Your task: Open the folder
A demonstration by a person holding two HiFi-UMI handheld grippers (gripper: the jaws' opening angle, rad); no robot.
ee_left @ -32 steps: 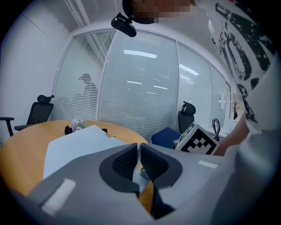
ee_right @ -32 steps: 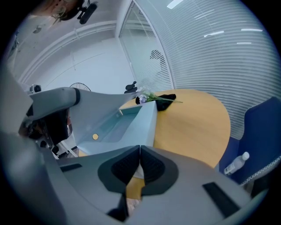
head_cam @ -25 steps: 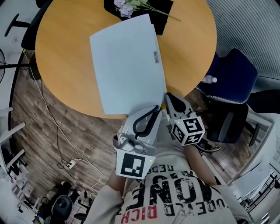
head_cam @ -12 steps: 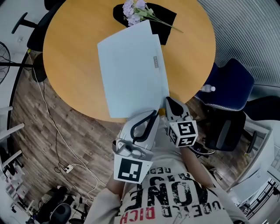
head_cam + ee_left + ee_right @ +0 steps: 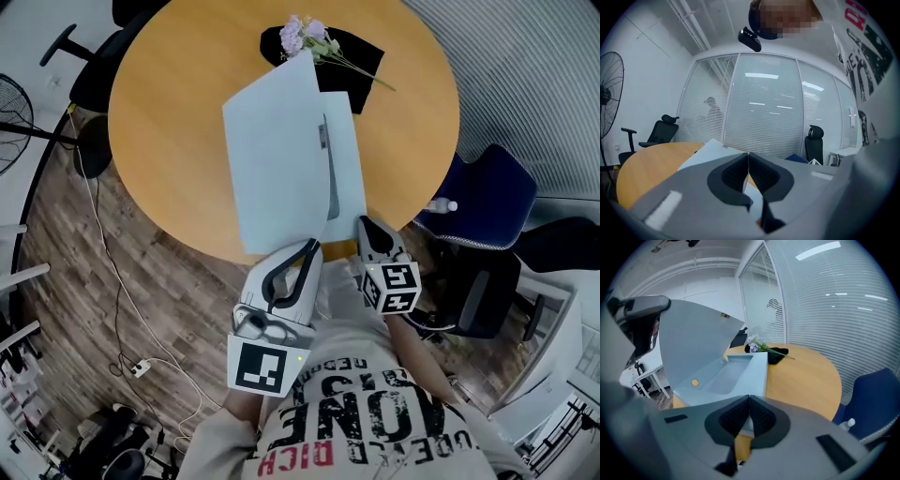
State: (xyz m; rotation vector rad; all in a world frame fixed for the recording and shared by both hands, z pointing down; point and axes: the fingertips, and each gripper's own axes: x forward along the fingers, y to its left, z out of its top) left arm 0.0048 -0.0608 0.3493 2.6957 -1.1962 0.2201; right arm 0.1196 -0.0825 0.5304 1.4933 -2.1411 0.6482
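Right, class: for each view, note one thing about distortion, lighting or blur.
Head view: even light, wide-angle bend warping the floorboards. Left gripper view: strong fisheye, dark corners, bright light streaks on the glass wall, mosaic patch on top. Right gripper view: same fisheye, folder sharp.

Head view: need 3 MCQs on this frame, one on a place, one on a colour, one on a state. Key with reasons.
1. Where do the flowers lie?
A. On the black cloth at the table's far side
B. In a vase
C. On a shelf

2. What colour is the table top?
A. White
B. Orange-brown
C. Black

3. What state is the folder in?
A. Flat shut
B. Front cover lifted
C. Off the table

Key:
1 A: the flowers rest on the cloth beyond the folder.
2 B: the bare top around the folder is orange-brown.
3 B: the left gripper, shut on the front cover's near edge, holds it tilted up off the lower panel.
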